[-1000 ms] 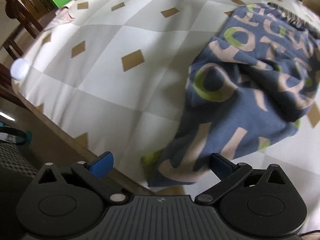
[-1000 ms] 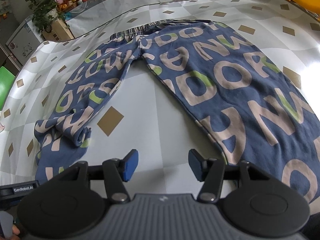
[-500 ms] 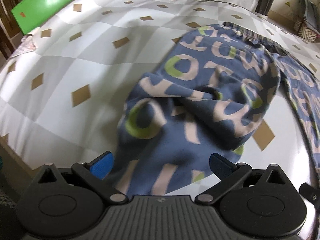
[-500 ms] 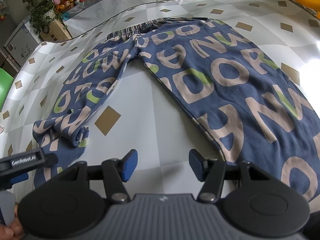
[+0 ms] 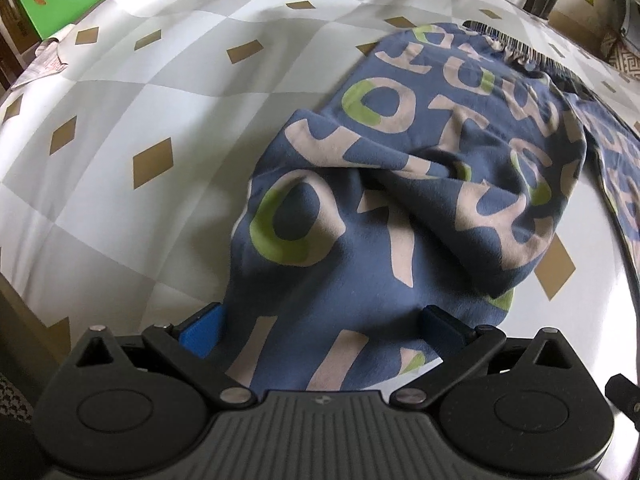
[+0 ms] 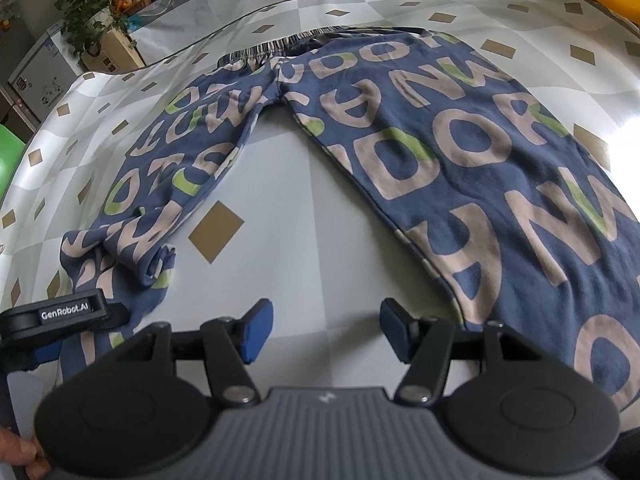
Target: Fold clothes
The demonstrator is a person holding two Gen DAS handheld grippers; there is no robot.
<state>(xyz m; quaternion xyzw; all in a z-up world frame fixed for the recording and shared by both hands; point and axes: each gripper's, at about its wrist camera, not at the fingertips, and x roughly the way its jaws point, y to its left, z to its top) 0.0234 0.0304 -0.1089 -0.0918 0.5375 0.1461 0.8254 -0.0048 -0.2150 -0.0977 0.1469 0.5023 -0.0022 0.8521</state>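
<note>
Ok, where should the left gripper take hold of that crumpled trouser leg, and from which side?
Grip the cuff end of the crumpled trouser leg, coming down from the near table edge. That end lies flat between the left gripper pads, which stand open either side of it, while farther up the cloth is doubled over into a thick fold.

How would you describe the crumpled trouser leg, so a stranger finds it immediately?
On the checkered tablecloth lie blue trousers printed with big letters. One leg lies flat; the crumpled leg ends in a bunched fold, just ahead of the left gripper.
</note>
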